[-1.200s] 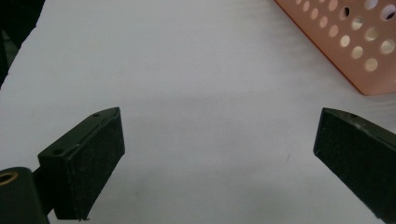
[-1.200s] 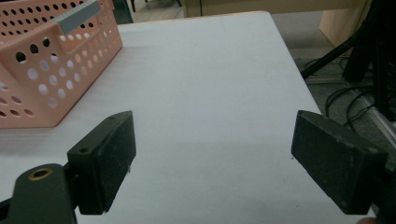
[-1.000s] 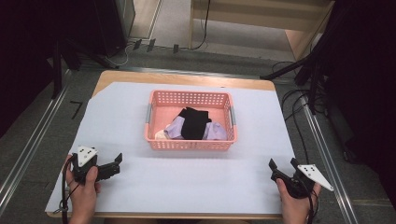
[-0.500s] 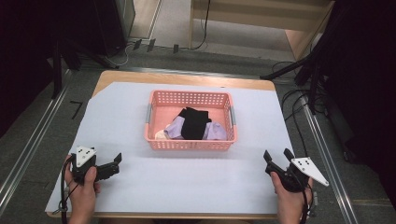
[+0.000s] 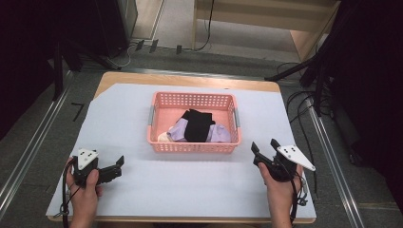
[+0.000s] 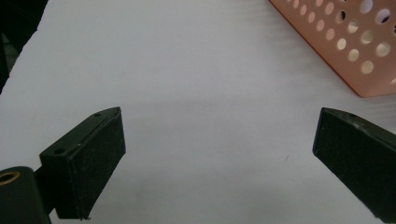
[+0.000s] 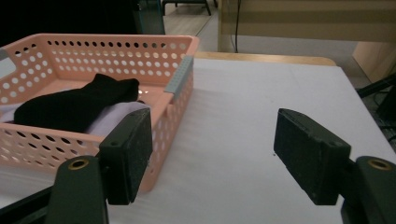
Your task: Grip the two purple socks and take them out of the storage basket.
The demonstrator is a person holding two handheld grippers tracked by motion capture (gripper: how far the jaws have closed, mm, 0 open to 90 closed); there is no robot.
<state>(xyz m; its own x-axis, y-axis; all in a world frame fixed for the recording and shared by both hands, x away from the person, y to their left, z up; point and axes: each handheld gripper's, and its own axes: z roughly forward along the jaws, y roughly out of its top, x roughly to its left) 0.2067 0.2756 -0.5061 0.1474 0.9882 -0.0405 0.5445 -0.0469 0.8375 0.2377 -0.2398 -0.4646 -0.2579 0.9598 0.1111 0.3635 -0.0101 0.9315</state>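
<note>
High view: at the left we see the left tongs [image 5: 119, 164] in a hand [image 5: 84, 195], jaws spread wide with nothing between them, resting low over the white-covered counter [image 5: 190, 190]. At the centre a pink perforated basket [image 5: 192, 145] sits on the counter, holding a black garment [image 5: 197, 124] draped over lilac cloth [image 5: 175, 130]. At the right we find the right tongs [image 5: 264, 147], also wide and empty, just beside the basket's near corner.
</note>
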